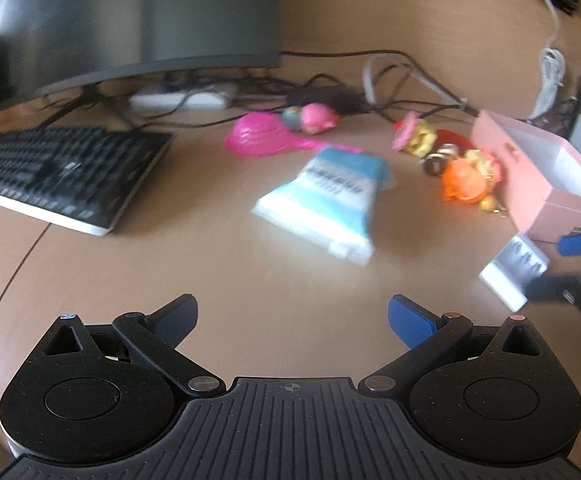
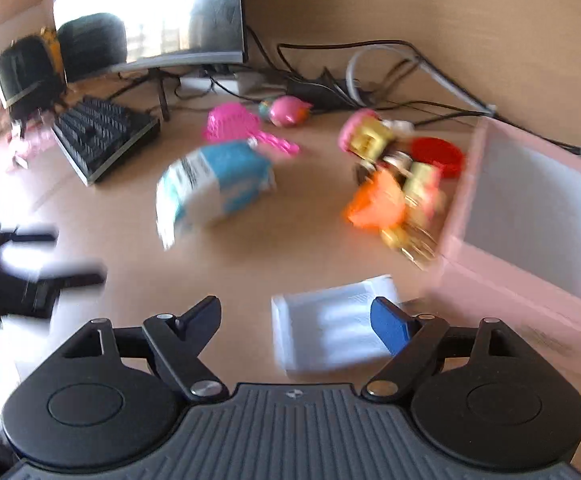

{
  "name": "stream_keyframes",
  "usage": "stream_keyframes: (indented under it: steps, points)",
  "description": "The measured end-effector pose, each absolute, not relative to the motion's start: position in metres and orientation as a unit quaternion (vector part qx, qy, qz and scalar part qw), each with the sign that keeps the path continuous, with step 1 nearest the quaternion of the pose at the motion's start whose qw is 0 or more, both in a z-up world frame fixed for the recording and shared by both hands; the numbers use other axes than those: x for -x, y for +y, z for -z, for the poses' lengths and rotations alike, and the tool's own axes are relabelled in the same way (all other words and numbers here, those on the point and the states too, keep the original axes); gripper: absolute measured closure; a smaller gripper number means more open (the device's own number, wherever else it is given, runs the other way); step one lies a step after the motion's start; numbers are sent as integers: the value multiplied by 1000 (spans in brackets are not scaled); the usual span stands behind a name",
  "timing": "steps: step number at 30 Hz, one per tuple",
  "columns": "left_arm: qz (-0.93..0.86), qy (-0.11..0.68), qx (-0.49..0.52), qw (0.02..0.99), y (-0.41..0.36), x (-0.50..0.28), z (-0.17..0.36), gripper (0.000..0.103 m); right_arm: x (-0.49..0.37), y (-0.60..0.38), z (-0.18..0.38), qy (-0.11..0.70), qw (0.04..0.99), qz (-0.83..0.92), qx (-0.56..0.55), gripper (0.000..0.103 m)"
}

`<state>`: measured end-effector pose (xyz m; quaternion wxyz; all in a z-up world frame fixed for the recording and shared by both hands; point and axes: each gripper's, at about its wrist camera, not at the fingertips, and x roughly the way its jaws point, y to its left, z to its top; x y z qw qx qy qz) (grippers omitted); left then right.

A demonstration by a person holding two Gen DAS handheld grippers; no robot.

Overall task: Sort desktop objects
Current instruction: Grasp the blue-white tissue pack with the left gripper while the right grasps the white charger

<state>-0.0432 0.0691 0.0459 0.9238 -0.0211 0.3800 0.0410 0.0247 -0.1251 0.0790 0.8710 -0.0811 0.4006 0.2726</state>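
My left gripper (image 1: 292, 320) and right gripper (image 2: 296, 318) are both released; a white tray (image 2: 326, 328) lies between the right fingers.

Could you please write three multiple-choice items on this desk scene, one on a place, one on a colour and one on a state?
1. Where does the small white flat tray lie?
A. on the keyboard
B. on the desk beside the open pink cardboard box
C. inside the box

2. What colour is the plastic hairbrush near the cables?
A. pink
B. green
C. black

3. How do the two tools stand?
A. both shut on toys
B. left shut, right open
C. both open and holding nothing

Answers:
1 B, since the right wrist view shows the tray flat on the wood next to the box wall.
2 A, since its head and handle are bright pink in both views.
3 C, since the left tool and the right tool each show fingers spread apart with only desk or tray behind the gap.
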Motion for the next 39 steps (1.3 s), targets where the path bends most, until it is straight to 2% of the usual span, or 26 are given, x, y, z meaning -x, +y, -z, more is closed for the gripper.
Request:
stream_keyframes:
  steps: [3,8,18,19,20,30,31,32,39]
  points:
    - [-23,363,-13,931,56,22,-47,0,-5,-146,-81,390,881,-252,91,14]
    - [-31,351,-37,935,54,-21,-55,0,-5,-180,-84,376,905,-188,65,13]
    - [-41,352,-37,934,55,-31,-64,0,-94,-158,-78,391,900,-192,6,9]
    - [-38,351,-34,935,57,-26,-65,0,-90,-155,-80,393,894,-214,4,7]
    - [-35,351,-32,935,60,-22,-65,0,-82,-154,-81,393,889,-236,6,0]
    - [-8,357,-83,930,60,-32,-58,0,-52,-123,-42,414,872,-252,72,0]
    - [-5,356,-94,930,58,-37,-57,0,-50,-120,-41,410,873,-253,82,3]
    - [-2,359,-105,927,57,-44,-56,0,-47,-116,-41,405,873,-252,99,12]
    - [10,416,-110,903,52,-80,-33,1,-23,-123,-59,398,874,-252,117,12]
